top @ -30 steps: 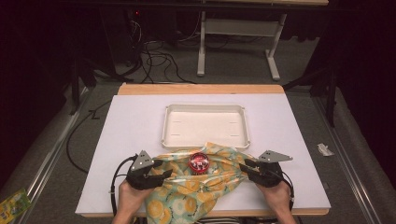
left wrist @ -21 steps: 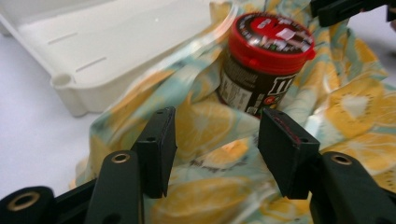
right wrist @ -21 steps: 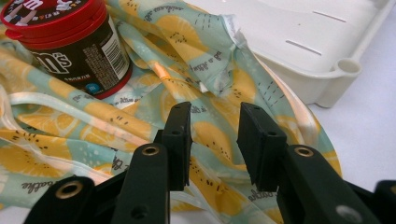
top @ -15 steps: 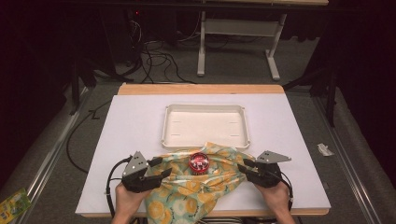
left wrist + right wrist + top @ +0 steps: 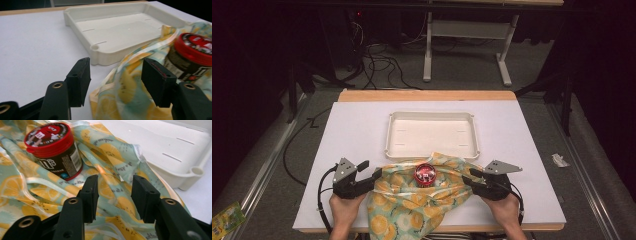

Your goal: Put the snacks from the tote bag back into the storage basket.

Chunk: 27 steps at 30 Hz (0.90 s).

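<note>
A lemon-print cloth [image 5: 412, 205] lies rumpled at the table's near edge, its far side draped on the white tray [image 5: 432, 135]. A dark jar with a red lid [image 5: 425, 174] stands upright on the cloth. My left gripper [image 5: 371, 171] sits at the cloth's left edge; its jaws have just been opening and stand wide, with the cloth's edge [image 5: 130, 90] lying loose between them. My right gripper [image 5: 470, 176] is at the right edge. Its jaws have just been opening too, over a fold of cloth [image 5: 112, 152] that the pads do not press. The jar [image 5: 52, 147] stands beyond them.
The white table top [image 5: 352, 130] has a wooden far edge [image 5: 427, 95]. On the floor lie a yellow-green packet [image 5: 224, 220] at the left and a white scrap [image 5: 558, 160] at the right. Cables and desk legs [image 5: 427, 55] are behind the table.
My left gripper has slid left, away from the jar, and its jaws have spread. The right gripper's jaws have widened in place, and the cloth sits loose.
</note>
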Each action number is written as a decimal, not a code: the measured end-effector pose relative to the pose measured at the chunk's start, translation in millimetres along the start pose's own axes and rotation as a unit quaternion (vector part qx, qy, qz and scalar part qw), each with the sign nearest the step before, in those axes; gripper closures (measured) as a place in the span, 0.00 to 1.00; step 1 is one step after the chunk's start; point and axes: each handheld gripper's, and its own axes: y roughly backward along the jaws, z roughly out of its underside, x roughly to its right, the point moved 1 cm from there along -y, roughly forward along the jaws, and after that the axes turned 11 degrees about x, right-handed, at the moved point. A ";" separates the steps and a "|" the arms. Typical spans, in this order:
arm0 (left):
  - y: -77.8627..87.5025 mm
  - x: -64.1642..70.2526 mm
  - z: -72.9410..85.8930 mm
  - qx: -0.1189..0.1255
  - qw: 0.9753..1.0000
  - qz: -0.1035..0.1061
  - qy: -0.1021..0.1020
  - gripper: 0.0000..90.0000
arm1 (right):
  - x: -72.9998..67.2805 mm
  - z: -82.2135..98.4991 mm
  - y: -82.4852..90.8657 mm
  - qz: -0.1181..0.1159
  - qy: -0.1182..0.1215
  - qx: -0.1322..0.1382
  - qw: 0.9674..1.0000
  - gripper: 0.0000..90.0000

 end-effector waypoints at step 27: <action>-25.8 -7.4 22.4 -0.037 0.999 -0.034 0.001 0.44 | -19.0 -19.5 -10.7 -0.043 0.009 0.029 0.999 0.51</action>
